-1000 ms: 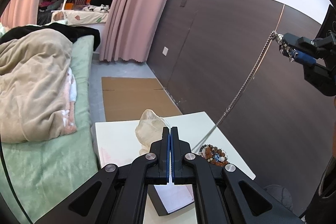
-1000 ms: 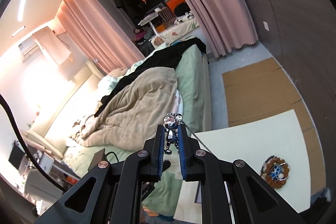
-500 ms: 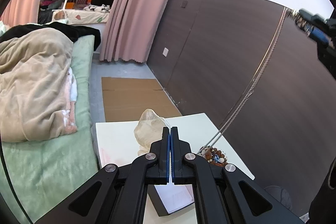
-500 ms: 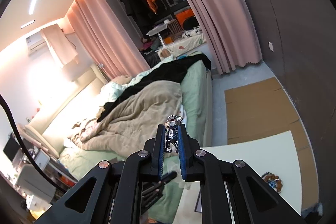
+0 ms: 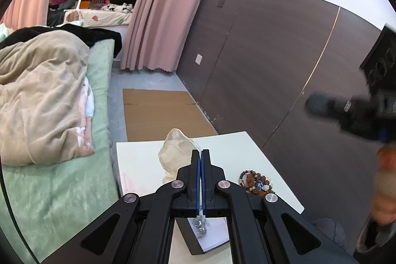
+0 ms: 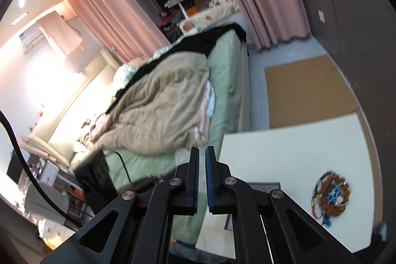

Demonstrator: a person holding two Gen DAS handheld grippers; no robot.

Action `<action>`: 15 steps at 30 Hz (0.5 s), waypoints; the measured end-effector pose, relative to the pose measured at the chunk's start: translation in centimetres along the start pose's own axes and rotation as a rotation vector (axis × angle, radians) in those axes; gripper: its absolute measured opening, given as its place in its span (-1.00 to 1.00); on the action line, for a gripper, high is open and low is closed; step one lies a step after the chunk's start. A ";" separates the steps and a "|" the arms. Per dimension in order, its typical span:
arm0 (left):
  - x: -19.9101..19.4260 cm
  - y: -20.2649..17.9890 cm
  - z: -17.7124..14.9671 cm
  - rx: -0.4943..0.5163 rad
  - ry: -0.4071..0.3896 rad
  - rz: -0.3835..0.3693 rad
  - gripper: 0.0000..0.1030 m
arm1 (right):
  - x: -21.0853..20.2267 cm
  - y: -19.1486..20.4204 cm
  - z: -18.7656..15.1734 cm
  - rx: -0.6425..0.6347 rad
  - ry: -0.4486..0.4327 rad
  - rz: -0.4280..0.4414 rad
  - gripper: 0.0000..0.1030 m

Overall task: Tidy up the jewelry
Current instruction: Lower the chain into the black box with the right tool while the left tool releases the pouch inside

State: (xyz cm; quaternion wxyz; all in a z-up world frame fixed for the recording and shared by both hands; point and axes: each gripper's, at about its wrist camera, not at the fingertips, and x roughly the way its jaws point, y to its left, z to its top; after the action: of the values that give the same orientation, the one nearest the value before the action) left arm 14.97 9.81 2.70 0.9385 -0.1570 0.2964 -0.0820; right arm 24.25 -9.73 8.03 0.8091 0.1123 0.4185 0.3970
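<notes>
Necklace chain [image 5: 200,227] now lies in a small silver heap inside the dark box [image 5: 195,243] at the bottom middle of my left view, right under my left tongs. A second ago that same chain hung in a long line from my right tongs, up at the right edge of that view, and a little silver charm sat between the right pads. Now the charm is gone from there.

Beaded bracelets [image 5: 256,183] sit in a round pile on the white table [image 5: 138,157], low and right of middle in my left view. In my right view the same pile [image 6: 331,197] shows at the lower right, a bit blurred. They look to be in the same spot as before.

My left tongs [image 5: 200,152] are fully closed, blue pads pressed flat together, with nothing between them. Their tips point toward a crumpled pale pouch [image 5: 177,151] on the table, and I cannot tell if they touch it.

My right tongs [image 6: 202,149] are closing at this moment. I see a thin gap between the pads and nothing in it. In my left view the right tongs [image 5: 319,105] are a dark blur at the right edge, lower than before.

A bed with a tan blanket [image 5: 42,95] fills the left side, and pink curtains [image 5: 160,9] hang at the top middle.
</notes>
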 end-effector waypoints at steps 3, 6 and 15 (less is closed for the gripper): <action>0.6 -0.2 -0.2 0.006 0.022 0.002 -1.00 | 1.8 -2.0 -1.1 0.038 0.038 -0.002 -0.87; 1.4 -0.8 -0.6 0.024 0.050 -0.001 -1.00 | 3.1 -4.3 -2.1 0.068 0.074 -0.009 -0.86; 5.8 -2.9 -2.9 0.074 0.199 -0.007 -1.00 | 2.7 -11.1 -5.5 0.155 0.060 -0.102 0.04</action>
State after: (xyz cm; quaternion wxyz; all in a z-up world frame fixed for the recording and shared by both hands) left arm 17.78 4.96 -1.60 0.9092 -0.1147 0.3843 -0.1115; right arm 27.02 -15.83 -2.70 0.8042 0.1414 0.4771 0.3250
